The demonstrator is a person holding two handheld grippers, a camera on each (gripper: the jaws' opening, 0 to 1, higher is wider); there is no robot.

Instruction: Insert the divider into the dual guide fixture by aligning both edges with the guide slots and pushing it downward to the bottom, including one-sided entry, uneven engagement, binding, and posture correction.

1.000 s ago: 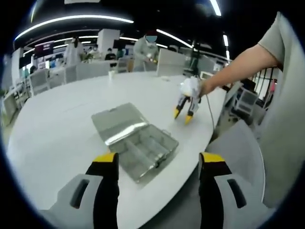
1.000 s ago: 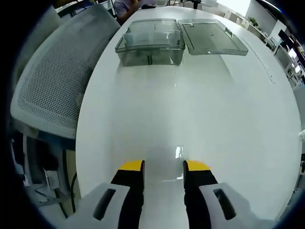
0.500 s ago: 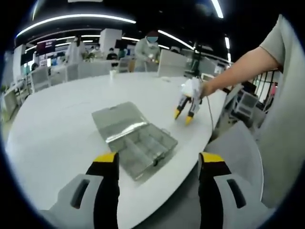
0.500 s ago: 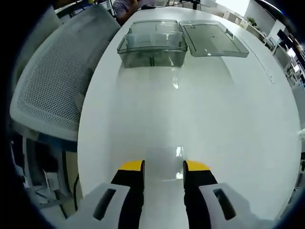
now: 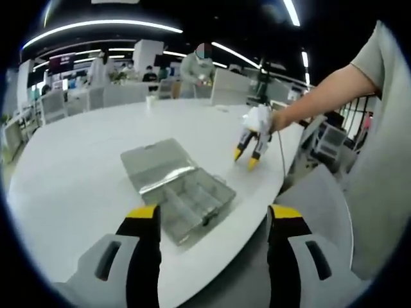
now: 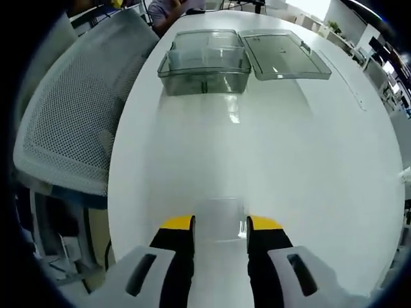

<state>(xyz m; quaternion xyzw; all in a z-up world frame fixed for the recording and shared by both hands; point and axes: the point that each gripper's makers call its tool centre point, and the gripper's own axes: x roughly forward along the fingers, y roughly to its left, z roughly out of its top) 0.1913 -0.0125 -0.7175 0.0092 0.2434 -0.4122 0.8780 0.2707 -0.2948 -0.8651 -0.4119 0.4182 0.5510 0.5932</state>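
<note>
A clear plastic compartment box (image 5: 192, 200) lies on the white table with its lid (image 5: 154, 162) folded open. The right gripper view has the box (image 6: 204, 64) at the far end and its lid (image 6: 282, 54) to the right. My left gripper (image 5: 215, 221) hovers open near the table edge, short of the box and holding nothing. My right gripper (image 6: 220, 226) rests its tips on the table, far from the box. A thin transparent divider (image 6: 220, 215) lies flat between the jaws, spanning the gap. The right gripper (image 5: 248, 156) also shows in the left gripper view, held by a hand.
A grey mesh chair (image 6: 70, 122) stands against the table's edge on the left of the right gripper view. The person's arm (image 5: 321, 93) reaches in from the right. Other people and desks (image 5: 196, 67) stand far behind the round white table (image 5: 77, 167).
Both views have shifted slightly with the hands. The right jaws keep the same gap around the divider, and the box has not moved on the table.
</note>
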